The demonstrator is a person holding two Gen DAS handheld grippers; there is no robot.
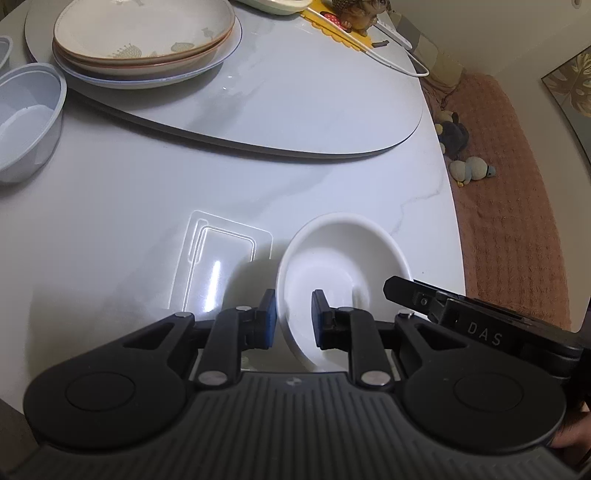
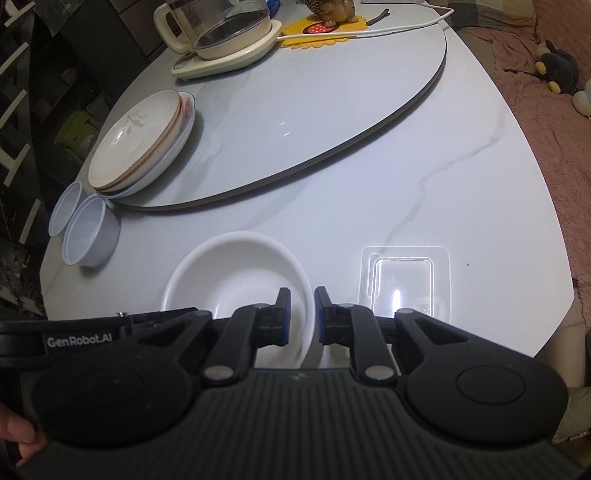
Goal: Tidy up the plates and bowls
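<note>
A white bowl [image 1: 343, 266] [image 2: 236, 273] is at the table's near edge. My left gripper [image 1: 293, 319] straddles its left rim, one finger outside and one inside, pads close to the wall. My right gripper [image 2: 302, 314] straddles its right rim the same way. Whether the pads press the rim I cannot tell. A stack of plates [image 1: 144, 40] [image 2: 144, 144] sits on the turntable. Pale blue plastic bowls [image 1: 26, 118] [image 2: 90, 232] stand on the table at the left.
A clear plastic tray [image 1: 221, 262] [image 2: 404, 280] lies flat beside the white bowl. The turntable [image 2: 332, 122] also carries a glass kettle on its base [image 2: 221, 33], a yellow mat with a figurine [image 2: 325, 22] and a white cable. A pink blanket with toys is at the right.
</note>
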